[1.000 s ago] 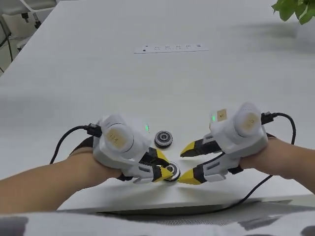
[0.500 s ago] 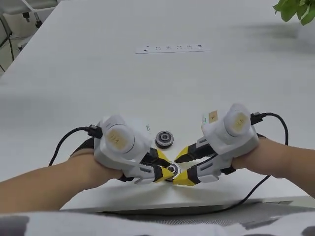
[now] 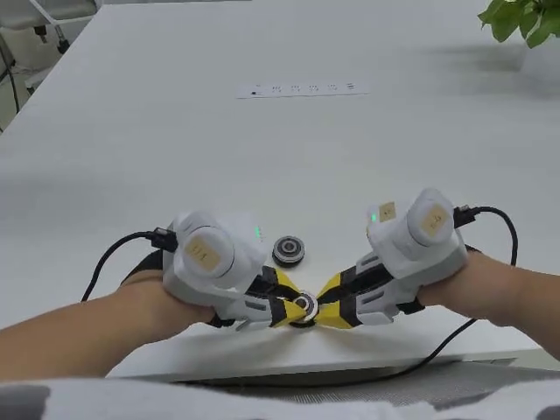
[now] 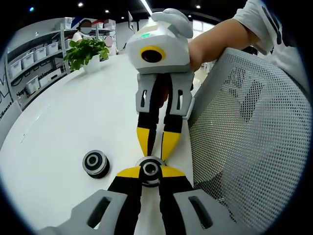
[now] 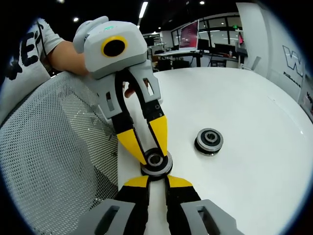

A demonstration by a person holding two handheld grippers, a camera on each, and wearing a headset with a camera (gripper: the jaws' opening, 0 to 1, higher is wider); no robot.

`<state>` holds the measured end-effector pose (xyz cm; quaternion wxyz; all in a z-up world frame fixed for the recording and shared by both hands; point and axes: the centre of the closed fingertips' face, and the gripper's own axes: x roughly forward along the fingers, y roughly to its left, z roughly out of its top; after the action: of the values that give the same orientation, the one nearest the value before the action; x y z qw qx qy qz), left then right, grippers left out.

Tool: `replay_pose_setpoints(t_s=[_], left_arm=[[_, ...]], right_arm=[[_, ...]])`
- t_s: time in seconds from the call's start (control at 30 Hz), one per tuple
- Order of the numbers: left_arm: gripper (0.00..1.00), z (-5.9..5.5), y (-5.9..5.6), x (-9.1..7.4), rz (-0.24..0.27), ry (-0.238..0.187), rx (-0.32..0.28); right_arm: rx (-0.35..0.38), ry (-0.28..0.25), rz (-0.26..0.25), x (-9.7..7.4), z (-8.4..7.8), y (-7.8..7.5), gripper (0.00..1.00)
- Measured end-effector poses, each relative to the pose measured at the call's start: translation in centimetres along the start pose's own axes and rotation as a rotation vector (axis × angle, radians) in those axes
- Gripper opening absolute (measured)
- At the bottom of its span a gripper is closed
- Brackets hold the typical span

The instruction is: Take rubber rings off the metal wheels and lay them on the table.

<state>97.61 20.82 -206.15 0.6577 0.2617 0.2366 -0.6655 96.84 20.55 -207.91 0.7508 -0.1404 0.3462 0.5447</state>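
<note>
Your left gripper clamped a wheel; your right gripper pinched its opposite side. A second wheel lay near that wheel.

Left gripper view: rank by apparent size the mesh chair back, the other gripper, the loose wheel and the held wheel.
1. mesh chair back
2. right gripper
3. loose wheel and held wheel: these look alike. The jaws cover part of the held one, and it sits nearer the camera, so I leave them unranked.
</note>
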Motion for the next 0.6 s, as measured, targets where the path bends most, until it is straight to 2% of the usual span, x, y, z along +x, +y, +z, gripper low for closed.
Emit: replay_pose_setpoints(t_s=[0.3, 0.47, 0.6], left_arm=[[0.07, 0.04, -0.06, 0.0, 0.006, -0.001, -0.002], [0.07, 0.05, -0.05, -0.01, 0.009, -0.001, -0.001], [0.07, 0.07, 0.0, 0.0, 0.013, 0.0, -0.002]], right_arm=[[0.044, -0.007, 0.001, -0.06, -0.05, -0.08, 0.0], [0.074, -0.01, -0.011, -0.21, -0.09, -0.45, 0.0], [0.158, -0.04, -0.013, -0.52, 0.05, -0.73, 0.0]])
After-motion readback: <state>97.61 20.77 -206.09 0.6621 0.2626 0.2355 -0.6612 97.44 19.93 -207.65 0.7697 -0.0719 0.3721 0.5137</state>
